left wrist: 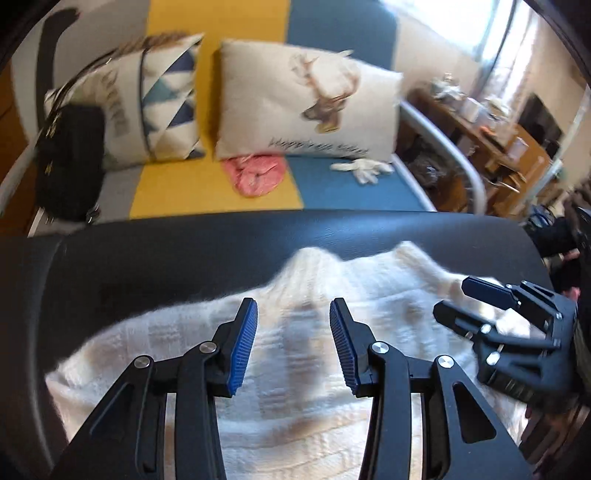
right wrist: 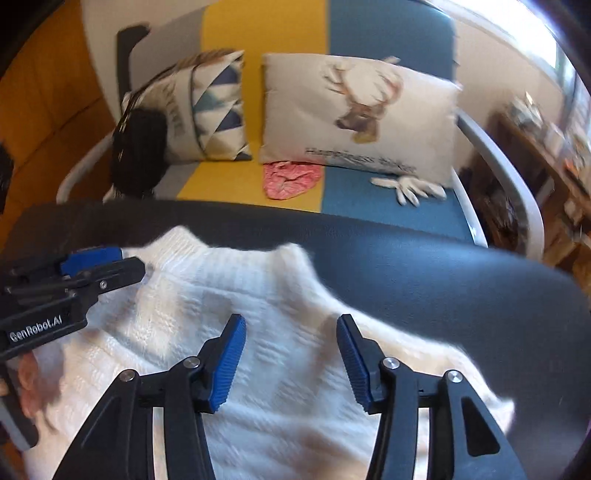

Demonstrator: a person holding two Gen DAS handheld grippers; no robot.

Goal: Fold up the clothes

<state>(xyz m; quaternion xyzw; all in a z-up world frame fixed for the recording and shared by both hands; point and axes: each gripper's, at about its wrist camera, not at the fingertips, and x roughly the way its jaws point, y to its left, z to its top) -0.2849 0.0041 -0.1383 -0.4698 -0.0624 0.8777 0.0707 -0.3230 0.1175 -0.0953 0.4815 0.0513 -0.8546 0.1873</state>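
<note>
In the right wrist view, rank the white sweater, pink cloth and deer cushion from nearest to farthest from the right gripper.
From the right gripper:
1. White sweater, directly beneath the fingers on the black surface.
2. Pink cloth, beyond the black surface, on the sofa seat.
3. Deer cushion, behind the pink cloth, against the sofa back.

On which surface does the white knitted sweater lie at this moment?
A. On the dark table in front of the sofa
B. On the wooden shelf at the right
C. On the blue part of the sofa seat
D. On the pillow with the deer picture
A: the white knitted sweater is spread on the dark table, nearer than the sofa.
</note>
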